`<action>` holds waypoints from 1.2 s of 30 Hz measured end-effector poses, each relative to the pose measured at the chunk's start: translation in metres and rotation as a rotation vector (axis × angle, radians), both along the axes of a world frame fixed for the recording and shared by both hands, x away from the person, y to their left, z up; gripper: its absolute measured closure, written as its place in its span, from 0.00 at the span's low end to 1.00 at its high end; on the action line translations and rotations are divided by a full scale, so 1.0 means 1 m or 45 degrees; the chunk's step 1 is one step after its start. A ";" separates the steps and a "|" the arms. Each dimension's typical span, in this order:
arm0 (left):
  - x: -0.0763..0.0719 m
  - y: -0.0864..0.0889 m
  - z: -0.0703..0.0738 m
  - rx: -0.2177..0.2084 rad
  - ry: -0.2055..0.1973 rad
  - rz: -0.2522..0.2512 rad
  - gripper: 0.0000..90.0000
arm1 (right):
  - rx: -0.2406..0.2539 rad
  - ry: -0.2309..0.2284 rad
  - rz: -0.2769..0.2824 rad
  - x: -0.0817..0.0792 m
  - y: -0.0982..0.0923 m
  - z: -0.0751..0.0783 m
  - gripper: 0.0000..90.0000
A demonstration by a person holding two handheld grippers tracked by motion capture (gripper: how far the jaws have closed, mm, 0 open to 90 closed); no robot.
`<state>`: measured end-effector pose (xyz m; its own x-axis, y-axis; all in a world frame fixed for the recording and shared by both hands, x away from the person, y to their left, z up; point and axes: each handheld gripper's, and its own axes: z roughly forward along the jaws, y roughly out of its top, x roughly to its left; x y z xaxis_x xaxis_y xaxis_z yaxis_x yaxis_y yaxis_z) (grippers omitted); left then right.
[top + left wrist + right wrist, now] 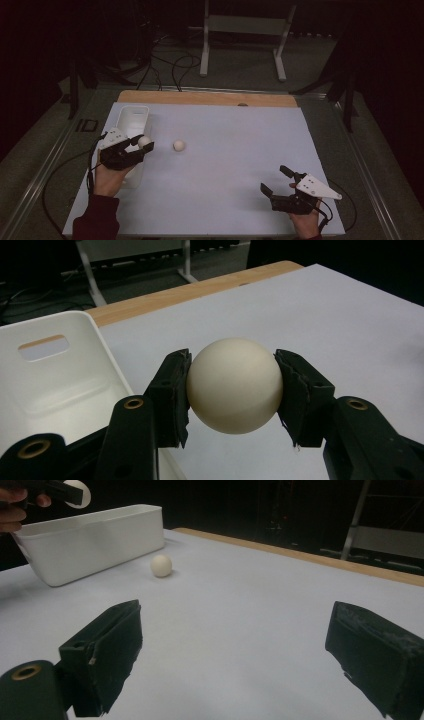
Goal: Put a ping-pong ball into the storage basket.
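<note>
a: why is the left gripper (141, 145) up by the bin (131, 119) at the worktop's left edge?

b: it has a ball (235, 385) pinched between its jaws, pads pressed on either side of the widest part. that grip keeps a round thing from squirting out. it hangs at the bin's right wall, just over the rim (whether the ball is above the inside or a touch outside, i can't tell), so i'd judge it's meant to go in.

a: and the bin itself?

b: long side running along the left edge, toward the far left corner, open top, nothing to be seen on the part of its floor that shows.

a: the other ball (178, 145)?

b: loose on the sheet, near the bin's right side, left of the worktop's middle. likely the next one.

a: the right gripper (274, 181)?

b: near the front right corner, jaws spread wide, holding nothing, pointed toward that loose ball; parked clear of the left hand's path, i'd say.
</note>
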<state>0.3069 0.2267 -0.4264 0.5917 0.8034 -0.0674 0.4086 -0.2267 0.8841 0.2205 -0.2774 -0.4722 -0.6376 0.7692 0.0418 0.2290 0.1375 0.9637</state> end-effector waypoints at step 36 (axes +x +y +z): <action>-0.008 0.021 0.000 -0.010 -0.011 0.036 0.57 | -0.005 0.003 0.003 0.001 0.001 -0.001 0.08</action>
<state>0.2994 0.2475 -0.4265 0.5694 0.8192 -0.0686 0.4071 -0.2084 0.8893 0.2210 -0.2761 -0.4732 -0.6396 0.7676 0.0403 0.2311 0.1421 0.9625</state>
